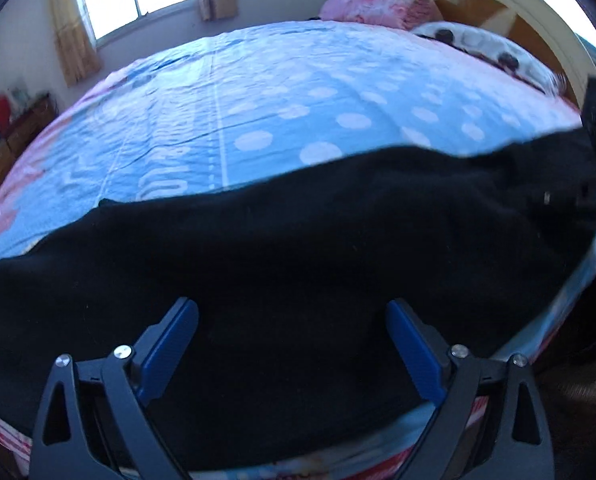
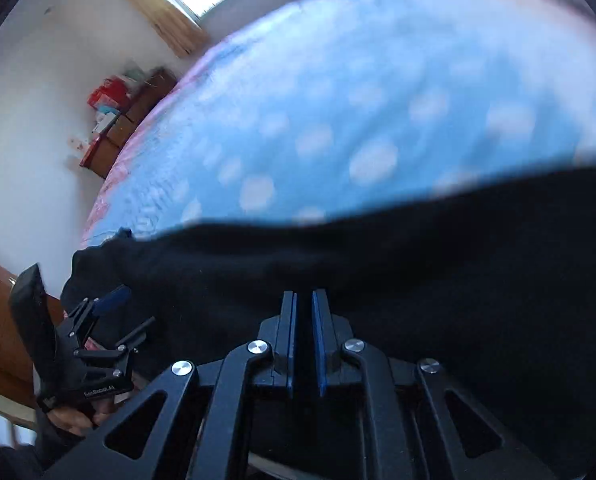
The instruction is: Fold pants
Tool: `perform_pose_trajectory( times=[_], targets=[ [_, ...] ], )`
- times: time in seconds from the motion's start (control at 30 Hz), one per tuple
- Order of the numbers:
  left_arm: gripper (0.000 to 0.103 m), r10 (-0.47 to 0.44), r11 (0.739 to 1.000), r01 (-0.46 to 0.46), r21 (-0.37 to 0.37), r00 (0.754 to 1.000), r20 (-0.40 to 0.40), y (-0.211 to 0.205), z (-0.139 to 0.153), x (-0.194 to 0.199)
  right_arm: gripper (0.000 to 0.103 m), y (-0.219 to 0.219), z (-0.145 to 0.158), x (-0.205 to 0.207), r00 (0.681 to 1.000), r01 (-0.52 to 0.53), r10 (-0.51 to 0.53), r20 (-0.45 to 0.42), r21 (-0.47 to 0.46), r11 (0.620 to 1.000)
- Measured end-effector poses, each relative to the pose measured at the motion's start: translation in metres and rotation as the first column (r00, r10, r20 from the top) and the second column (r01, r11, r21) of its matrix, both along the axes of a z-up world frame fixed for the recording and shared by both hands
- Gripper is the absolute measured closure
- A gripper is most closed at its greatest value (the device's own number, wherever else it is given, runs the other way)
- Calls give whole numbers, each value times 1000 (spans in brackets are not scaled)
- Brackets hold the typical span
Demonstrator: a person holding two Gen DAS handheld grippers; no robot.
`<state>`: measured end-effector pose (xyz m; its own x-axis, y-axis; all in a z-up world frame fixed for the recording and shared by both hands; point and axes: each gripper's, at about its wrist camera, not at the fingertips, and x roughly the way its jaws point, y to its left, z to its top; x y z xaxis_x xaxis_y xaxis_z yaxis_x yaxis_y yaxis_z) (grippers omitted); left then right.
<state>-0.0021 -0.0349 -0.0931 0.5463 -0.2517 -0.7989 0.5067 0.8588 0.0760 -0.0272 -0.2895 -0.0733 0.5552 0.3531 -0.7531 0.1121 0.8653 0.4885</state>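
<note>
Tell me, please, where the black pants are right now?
The black pants lie across the near edge of the blue dotted bedsheet, stretched left to right under both grippers.

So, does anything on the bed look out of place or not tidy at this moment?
Nothing looks spilled or damaged. The black pants lie stretched along the near edge of the bed, with an uneven far edge and a few wrinkles at one end, so not yet folded. The blue dotted sheet is slightly rippled. Both views are partly blurred.
</note>
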Motion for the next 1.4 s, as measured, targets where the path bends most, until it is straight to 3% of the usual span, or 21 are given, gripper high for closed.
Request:
perform_pose_trajectory(
  times=[0.13,0.23,0.33,0.37,0.4,0.53,0.6,0.63,0.7,0.77,0.83,0.9,0.93,1.03,1.07,1.2,1.27,1.37,1.4],
  targets=[
    [3,-17,1000,17,-15,1000,-8,7,-5,-7,95,-19,-2,-14,1000,4,-4,8,83,997],
    [1,-12,1000,12,-13,1000,0,3,-7,-9,94,-36,19,-30,991,77,-76,110,-8,997],
    [0,-8,1000,8,-5,1000,4,0,-8,-11,94,-16,17,-10,990,5,-5,144,3,1000],
    [0,-10,1000,10,1,1000,5,1,-8,-11,99,-7,11,-1,995,4,7,98,-118,993],
    [0,-11,1000,11,-2,1000,7,1,-8,-12,101,-6,7,4,996,2,13,89,-169,986],
    [0,-14,1000,14,-17,1000,2,4,-7,-11,103,-49,2,-3,988,93,-102,119,78,993],
    [0,-14,1000,14,-23,1000,0,5,-6,-9,100,-68,12,-25,974,154,-171,147,121,981],
    [0,-11,999,11,-30,1000,-1,5,-4,-9,100,-75,24,-43,961,178,-198,191,114,977],
    [0,2,999,-2,-53,1000,-4,7,0,-8,99,-98,49,-89,902,283,-304,306,110,953],
    [0,19,994,-21,-103,1000,-18,9,6,-8,95,-131,66,-134,816,417,-435,380,133,899],
    [0,31,989,-34,-147,999,-19,12,13,-9,75,-171,76,-174,728,552,-550,409,126,824],
    [0,44,986,-44,-160,999,-2,14,21,-11,40,-201,78,-195,677,617,-602,423,119,778],
    [1,48,987,-47,-156,999,2,14,24,-12,38,-211,76,-198,667,629,-614,422,123,768],
    [0,59,987,-58,-148,998,2,15,27,-13,38,-235,61,-202,677,607,-631,379,198,770],
    [0,60,987,-61,-152,998,-7,16,27,-13,38,-230,60,-205,663,608,-626,411,193,770],
    [0,61,985,-65,-159,998,-32,18,26,-10,38,-204,61,-205,695,581,-583,420,150,800],
    [0,61,985,-65,-162,998,-32,19,27,-10,38,-179,64,-202,728,565,-534,430,65,822],
    [0,61,984,-66,-168,998,-34,20,27,-12,38,-142,60,-180,822,469,-394,411,-98,878],
    [0,63,983,-68,-169,997,-34,22,27,-12,40,-135,60,-174,839,446,-367,402,-122,887]
  ],
)
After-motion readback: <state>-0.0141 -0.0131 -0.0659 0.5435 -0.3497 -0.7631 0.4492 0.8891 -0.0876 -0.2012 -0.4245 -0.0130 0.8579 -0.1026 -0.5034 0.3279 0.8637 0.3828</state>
